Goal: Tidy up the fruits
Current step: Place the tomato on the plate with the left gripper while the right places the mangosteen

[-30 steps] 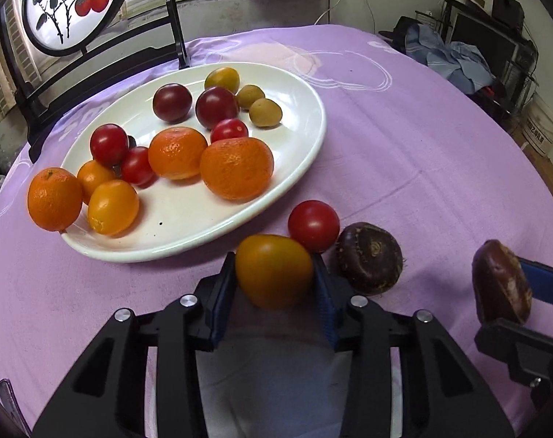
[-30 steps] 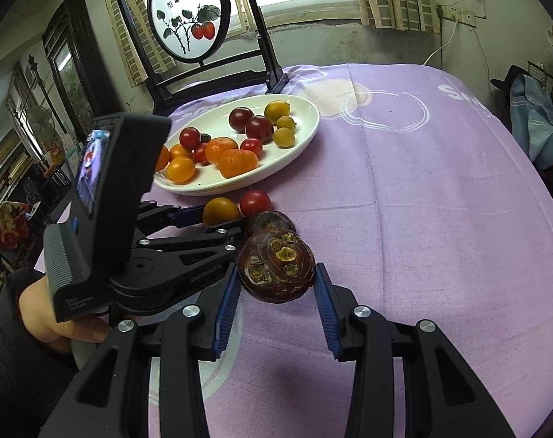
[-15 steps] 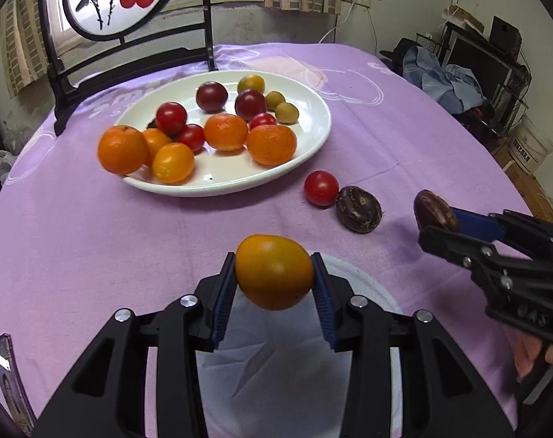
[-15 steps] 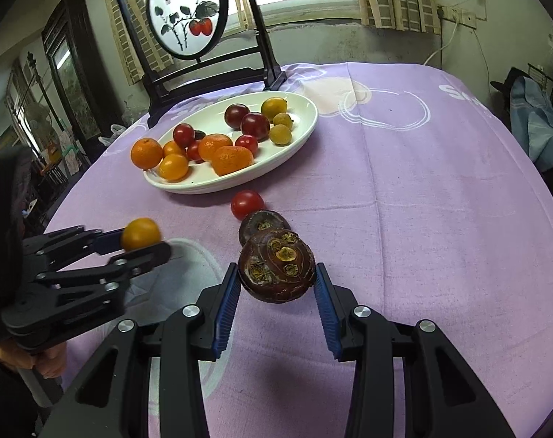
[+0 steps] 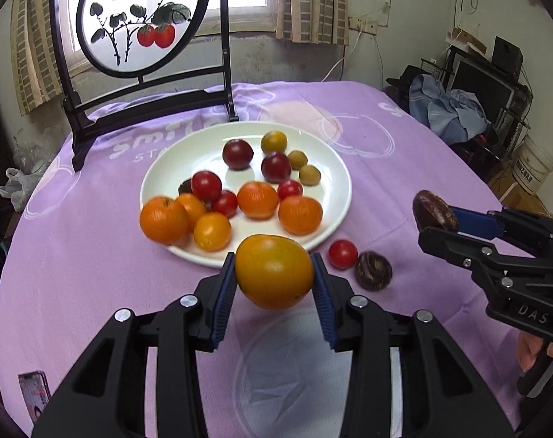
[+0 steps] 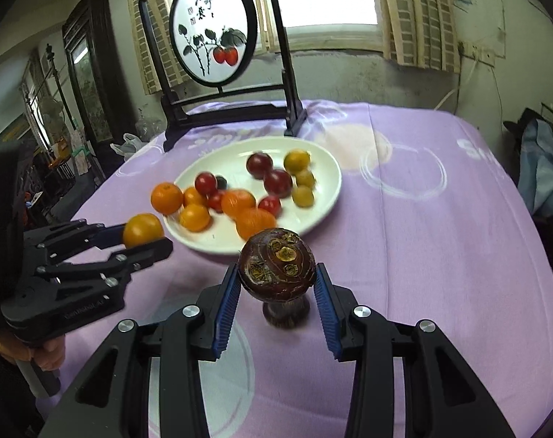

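My left gripper (image 5: 274, 279) is shut on an orange-yellow tomato (image 5: 274, 272), held in the air in front of the white plate (image 5: 334, 179). My right gripper (image 6: 277, 279) is shut on a dark brown-purple fruit (image 6: 277, 268); it shows again at the right of the left wrist view as the same dark fruit (image 5: 434, 213). The plate carries several tangerines, red and dark tomatoes and small yellow-green fruits. On the purple cloth by the plate's near rim lie a red cherry tomato (image 5: 342, 253) and a second dark fruit (image 5: 373, 270). A tangerine (image 5: 164, 220) leans on the plate's left rim.
A black-framed round screen painted with red fruit (image 5: 137, 22) stands behind the plate. The round table's purple cloth (image 5: 404, 153) stretches wide to the right. A small card (image 5: 35, 394) lies near the front left edge. Clutter and a bucket (image 5: 533, 164) stand off the table at right.
Both grippers have risen and drawn back from the plate with their fruits still held. The red tomato and second dark fruit stay on the cloth, now farther off.
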